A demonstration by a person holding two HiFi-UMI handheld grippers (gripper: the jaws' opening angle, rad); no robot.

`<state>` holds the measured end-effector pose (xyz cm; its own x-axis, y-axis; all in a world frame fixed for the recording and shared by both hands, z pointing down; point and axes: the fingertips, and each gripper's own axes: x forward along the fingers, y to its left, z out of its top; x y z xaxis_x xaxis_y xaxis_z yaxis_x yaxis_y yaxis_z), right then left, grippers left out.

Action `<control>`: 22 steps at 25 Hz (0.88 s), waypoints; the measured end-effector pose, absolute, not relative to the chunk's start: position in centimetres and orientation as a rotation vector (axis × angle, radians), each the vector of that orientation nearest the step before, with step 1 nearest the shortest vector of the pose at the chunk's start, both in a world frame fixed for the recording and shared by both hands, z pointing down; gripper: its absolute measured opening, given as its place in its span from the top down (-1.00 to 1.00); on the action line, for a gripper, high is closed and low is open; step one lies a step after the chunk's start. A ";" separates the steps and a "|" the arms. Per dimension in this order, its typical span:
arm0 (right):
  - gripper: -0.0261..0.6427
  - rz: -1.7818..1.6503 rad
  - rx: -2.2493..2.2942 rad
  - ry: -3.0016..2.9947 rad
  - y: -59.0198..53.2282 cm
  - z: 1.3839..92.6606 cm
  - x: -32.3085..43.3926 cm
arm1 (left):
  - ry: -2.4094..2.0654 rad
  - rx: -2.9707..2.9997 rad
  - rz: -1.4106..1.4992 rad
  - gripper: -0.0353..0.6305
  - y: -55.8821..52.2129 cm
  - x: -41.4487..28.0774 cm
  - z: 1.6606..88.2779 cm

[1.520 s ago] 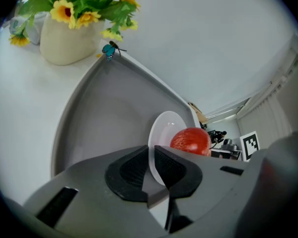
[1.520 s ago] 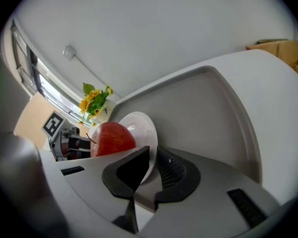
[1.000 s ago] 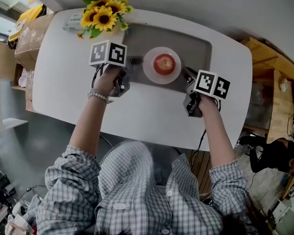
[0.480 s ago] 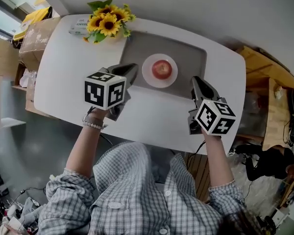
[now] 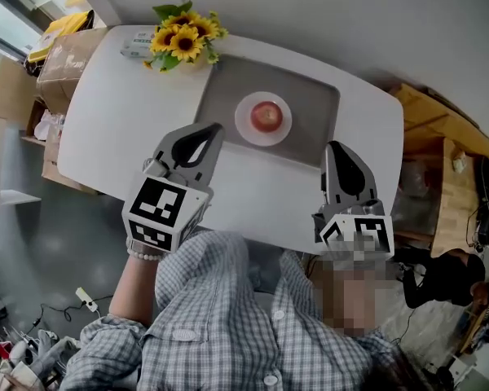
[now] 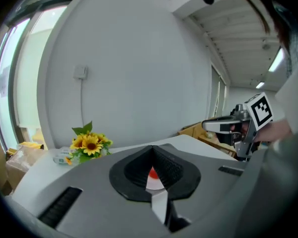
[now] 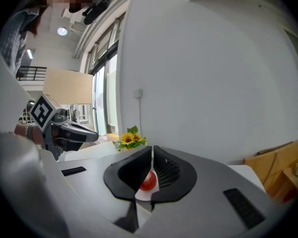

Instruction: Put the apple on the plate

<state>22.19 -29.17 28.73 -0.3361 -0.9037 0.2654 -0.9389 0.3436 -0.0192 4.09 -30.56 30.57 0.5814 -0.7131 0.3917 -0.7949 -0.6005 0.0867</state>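
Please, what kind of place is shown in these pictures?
Probably an office or lab workroom: a white table with a sunflower bouquet, cardboard boxes beside it, and cables on the grey floor.

Daylight comes in through the window (image 6: 12, 83) beyond the tabletop's far left corner, and a ceiling strip light (image 6: 277, 59) adds a cooler glow overhead. The white tabletop (image 5: 130, 112) is bright and evenly lit, its shadows soft and faint. The floor (image 5: 33, 243) off its left edge is dimmer and grey. From above, the tabletop's straight edges bow outward. Both claw views end in a round black border. Up close, the left claw (image 6: 152, 152) and right claw (image 7: 152, 150) look soft and out of focus, while the wall (image 7: 213, 83) behind is crisper.
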 end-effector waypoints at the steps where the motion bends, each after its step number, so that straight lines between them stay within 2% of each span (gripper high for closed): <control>1: 0.83 0.222 1.664 -2.408 -28.9 28.3 22.0 | -1.270 2.559 0.476 0.86 -30.1 3.8 30.2; 22: 0.85 0.205 1.597 -2.424 -26.3 28.1 21.3 | -1.329 2.547 0.430 0.87 -26.2 4.0 29.6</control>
<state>21.28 -26.28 28.14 -0.3790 -0.8858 0.2678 -0.9182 0.3960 0.0104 3.97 -26.16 29.64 0.5440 -0.7564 0.3631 -0.8258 -0.5594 0.0719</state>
